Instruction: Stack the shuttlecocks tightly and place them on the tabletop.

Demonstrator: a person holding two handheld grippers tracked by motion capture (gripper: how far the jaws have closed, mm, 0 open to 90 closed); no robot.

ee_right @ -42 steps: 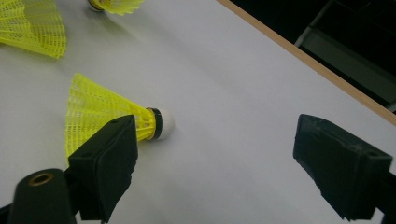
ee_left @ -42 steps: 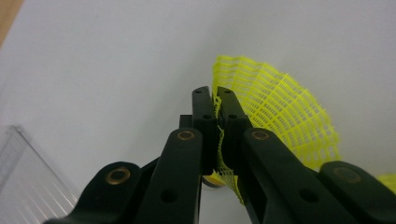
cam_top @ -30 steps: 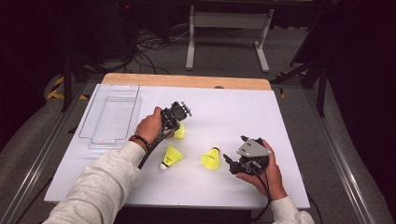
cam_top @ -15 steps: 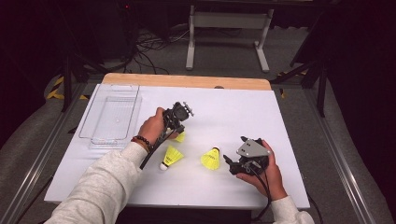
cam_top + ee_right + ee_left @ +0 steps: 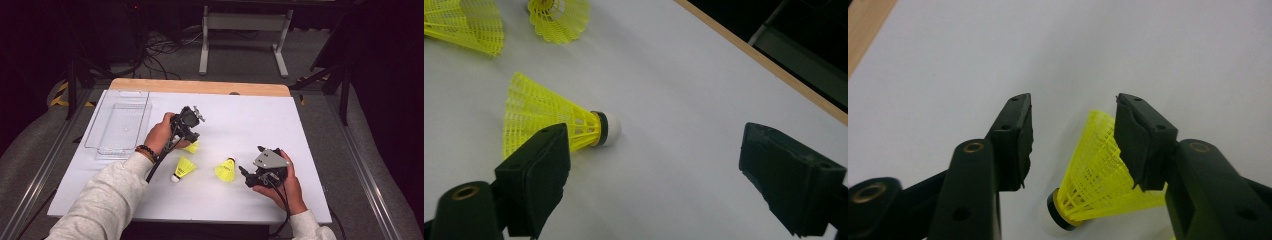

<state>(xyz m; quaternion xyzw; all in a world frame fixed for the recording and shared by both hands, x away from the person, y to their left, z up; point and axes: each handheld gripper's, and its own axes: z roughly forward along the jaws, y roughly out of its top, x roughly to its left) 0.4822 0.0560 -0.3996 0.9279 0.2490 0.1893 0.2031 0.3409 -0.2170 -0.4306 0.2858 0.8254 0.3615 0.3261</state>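
Three yellow shuttlecocks of open plastic mesh, cone-shaped with rounded white caps banded in black, are laid on a smooth white table [image 5: 310,150] whose far edge is finished in pale wood. A clear, ribbed plastic tray [image 5: 120,127] is set near the left edge of the table, well apart from the shuttlecocks. Wide bare surface is left to the right and behind the grippers; the near edge lies close to the right hand.

The left gripper [image 5: 187,131] is held over the farthest shuttlecock [image 5: 1103,175], which is lying on its side. In the left gripper view its black jaws are seen parted, one on each side of the mesh skirt; the jaw at the right of that view overlaps the skirt, though contact cannot be told, and the other stands apart from it. Nothing is clamped.

The right gripper [image 5: 245,172] is rested low at the right, its jaws spread wide and released. The nearest shuttlecock [image 5: 549,120] lies on its side just beyond the jaw at the left of the right gripper view, its cap pointed into the gap between the jaws. The middle shuttlecock [image 5: 183,168] is left lying between the two hands, untouched.
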